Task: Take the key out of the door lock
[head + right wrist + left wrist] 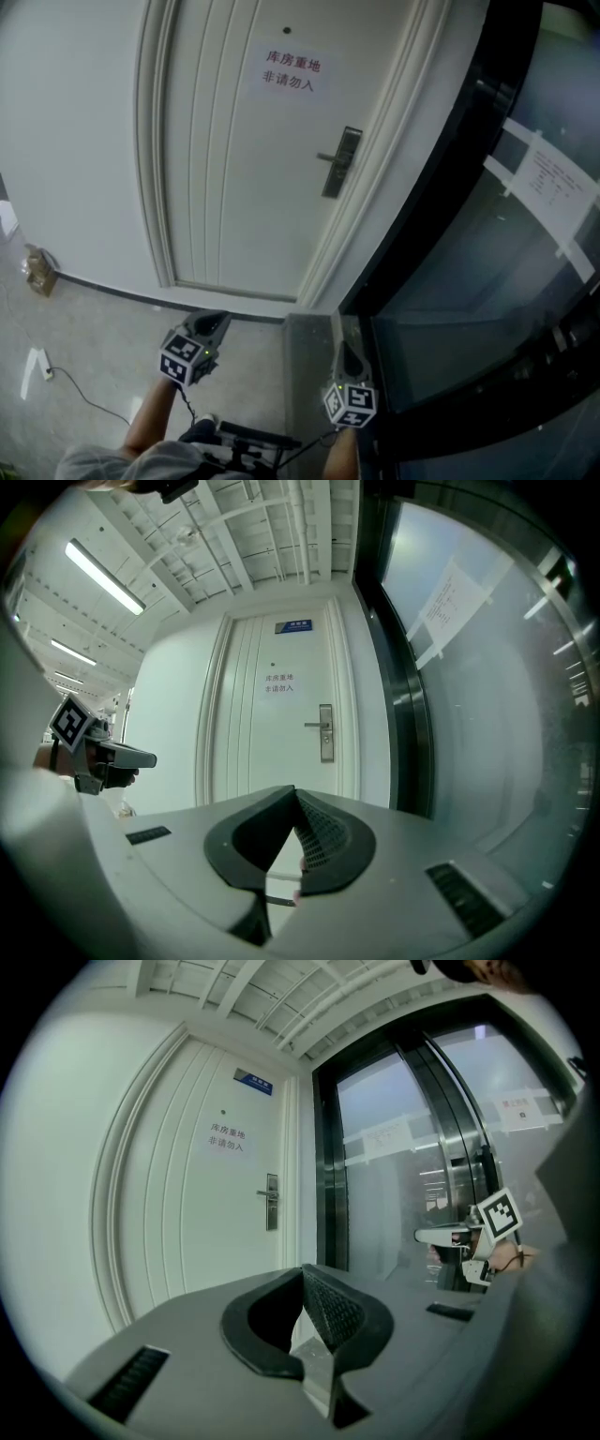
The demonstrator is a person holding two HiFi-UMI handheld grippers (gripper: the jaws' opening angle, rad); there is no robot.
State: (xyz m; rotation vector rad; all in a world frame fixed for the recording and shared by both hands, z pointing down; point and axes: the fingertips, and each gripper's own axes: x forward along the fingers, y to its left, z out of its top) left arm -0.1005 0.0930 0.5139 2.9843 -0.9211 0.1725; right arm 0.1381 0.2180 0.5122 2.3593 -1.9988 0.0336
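Both the left gripper (pixel 210 321) and right gripper (pixel 348 353) carry fingers shut and empty; approach the door lock (pixel 341 161) squarely, opening only near the key, unseen here.

We've got the lock (pixel 341 161) sitting near the right edge of the white door (pixel 234 187), about mid-height. It's a tall grey metal plate, upright, with a lever handle (pixel 329 157) sticking out to the left. The key's too small for us to spot.
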